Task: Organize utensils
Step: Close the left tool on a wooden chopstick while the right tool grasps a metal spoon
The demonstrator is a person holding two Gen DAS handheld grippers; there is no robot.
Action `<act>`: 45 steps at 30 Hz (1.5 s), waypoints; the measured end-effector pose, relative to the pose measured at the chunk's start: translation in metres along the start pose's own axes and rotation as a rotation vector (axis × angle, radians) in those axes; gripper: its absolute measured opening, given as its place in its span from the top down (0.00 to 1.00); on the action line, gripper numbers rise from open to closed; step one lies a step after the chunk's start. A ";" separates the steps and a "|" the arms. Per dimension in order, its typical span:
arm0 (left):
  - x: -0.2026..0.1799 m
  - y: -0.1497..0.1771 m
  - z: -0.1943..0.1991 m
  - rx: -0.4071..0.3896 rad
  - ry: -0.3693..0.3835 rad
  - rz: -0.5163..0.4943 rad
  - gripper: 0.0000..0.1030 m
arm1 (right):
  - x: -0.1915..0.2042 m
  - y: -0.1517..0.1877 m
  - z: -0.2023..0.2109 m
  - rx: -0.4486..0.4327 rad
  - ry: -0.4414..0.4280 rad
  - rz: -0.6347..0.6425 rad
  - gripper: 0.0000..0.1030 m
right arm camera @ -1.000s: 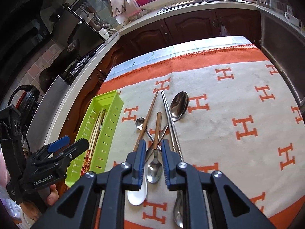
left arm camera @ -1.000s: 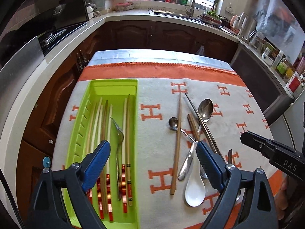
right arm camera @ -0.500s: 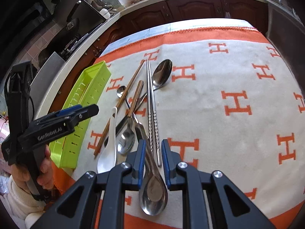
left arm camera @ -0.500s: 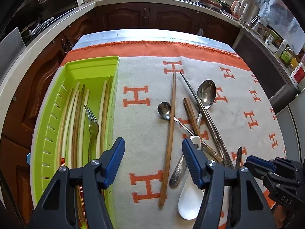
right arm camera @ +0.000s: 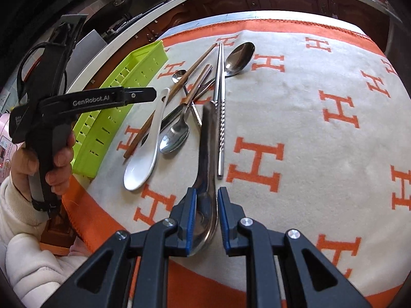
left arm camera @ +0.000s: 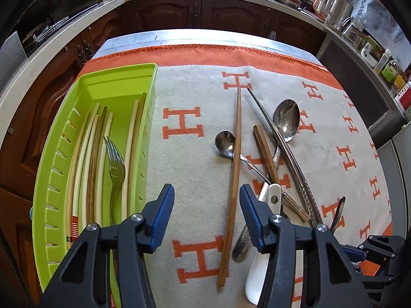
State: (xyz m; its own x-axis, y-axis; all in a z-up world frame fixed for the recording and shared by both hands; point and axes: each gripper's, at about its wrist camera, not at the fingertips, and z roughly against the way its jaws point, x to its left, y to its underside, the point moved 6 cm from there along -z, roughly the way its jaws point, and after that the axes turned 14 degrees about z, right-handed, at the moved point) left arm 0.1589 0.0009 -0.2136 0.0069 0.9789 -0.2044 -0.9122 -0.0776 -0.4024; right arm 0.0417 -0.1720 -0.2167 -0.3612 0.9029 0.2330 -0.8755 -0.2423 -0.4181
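Note:
A lime green tray (left arm camera: 115, 77) on the left holds several chopsticks and a fork (left arm camera: 115, 161). My left gripper (left arm camera: 205, 192) hovers low over the cloth, its jaws closing around a long wooden chopstick (left arm camera: 235, 166) that lies between them, untouched by the pads. To its right lies a pile: a white ceramic spoon (left arm camera: 257, 269), steel spoons (left arm camera: 286, 120) and steel chopsticks (right arm camera: 221, 102). My right gripper (right arm camera: 207, 192) is shut on the bowl of a steel spoon (right arm camera: 205, 141), whose handle points away over the pile. A hand (right arm camera: 59, 159) holds the left gripper (right arm camera: 149, 94).
The table wears a grey cloth with orange H marks (right arm camera: 257, 164) and an orange border. Its right half carries no utensils. Dark wooden cabinets (left arm camera: 231, 12) and a worktop ring the table. The front table edge (right arm camera: 77, 205) is close below the right gripper.
Both grippers have sunk toward the table. The left one slid from over the tray's edge to the wooden chopstick, and its jaws narrowed. The right one stayed shut on the spoon.

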 end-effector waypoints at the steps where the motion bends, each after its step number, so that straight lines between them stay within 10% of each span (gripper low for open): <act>1: -0.001 0.000 -0.001 0.002 0.002 0.000 0.50 | 0.002 0.001 0.000 0.000 0.005 0.014 0.83; 5: -0.005 -0.001 -0.005 0.004 0.005 -0.014 0.50 | 0.009 0.002 -0.002 0.011 0.050 0.074 0.98; 39: -0.035 -0.002 -0.032 0.064 -0.065 -0.128 0.73 | -0.021 0.000 0.003 -0.066 -0.030 -0.118 0.99; 41: -0.036 -0.004 -0.032 0.058 -0.051 -0.130 0.95 | -0.022 0.002 0.004 -0.070 -0.040 -0.128 0.99; 45: -0.034 -0.006 -0.032 0.065 -0.029 -0.079 0.96 | -0.024 0.003 0.007 -0.078 -0.046 -0.140 0.99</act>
State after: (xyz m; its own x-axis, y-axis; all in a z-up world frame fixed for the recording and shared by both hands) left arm 0.1770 -0.0377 -0.2327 0.0684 0.9866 -0.1482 -0.9341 0.0112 -0.3568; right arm 0.0453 -0.1970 -0.2178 -0.2536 0.9084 0.3325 -0.8912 -0.0857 -0.4455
